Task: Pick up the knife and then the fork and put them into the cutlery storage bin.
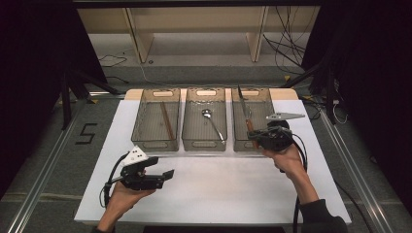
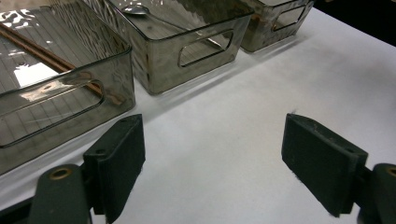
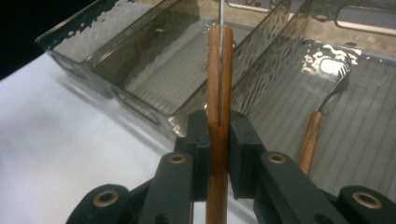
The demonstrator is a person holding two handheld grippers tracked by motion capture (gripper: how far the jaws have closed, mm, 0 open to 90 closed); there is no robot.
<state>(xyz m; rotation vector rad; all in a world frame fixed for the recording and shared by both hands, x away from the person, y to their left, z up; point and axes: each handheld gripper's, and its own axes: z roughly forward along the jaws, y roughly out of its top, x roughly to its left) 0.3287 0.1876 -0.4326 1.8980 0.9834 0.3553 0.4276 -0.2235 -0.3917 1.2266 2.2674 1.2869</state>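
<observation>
1. Over the near end of the right-hand bin [image 1: 252, 145], the right gripper [image 1: 256, 137] holds a wooden-handled knife [image 1: 244, 110]. Its jaws are clamped on the handle, as the right gripper view shows plainly, with the brown handle [image 3: 219, 140] pinched between the two black pads and running straight up the middle of the frame.

2. The knife's metal blade points away from the person, toward the far end of the bin, and it looks raised above the bin floor rather than lying on it. I cannot tell whether the tip touches the far wall.

3. Another wooden-handled utensil [image 3: 312, 135] already lies on the ribbed floor of that same bin, just to one side of the held knife in the right gripper view.

4. The middle bin [image 1: 204, 143] holds a spoon [image 1: 212, 121], and the left bin [image 1: 156, 143] holds what look like chopsticks [image 1: 166, 120].

5. The left gripper [image 1: 167, 174] hovers over the bare white table [image 1: 218, 189], well apart from the bins, with its jaws spread wide and nothing between them.

6. Judging from this, the step in hand is sorting cutlery: the knife is being carried in the right-hand bin, though whether it is going in or coming out cannot be settled.

7. If it is being placed, the next move calls for lowering the handle until the knife lies flat beside the utensil already there, then parting the jaws and lifting clear of the bin wall.
</observation>
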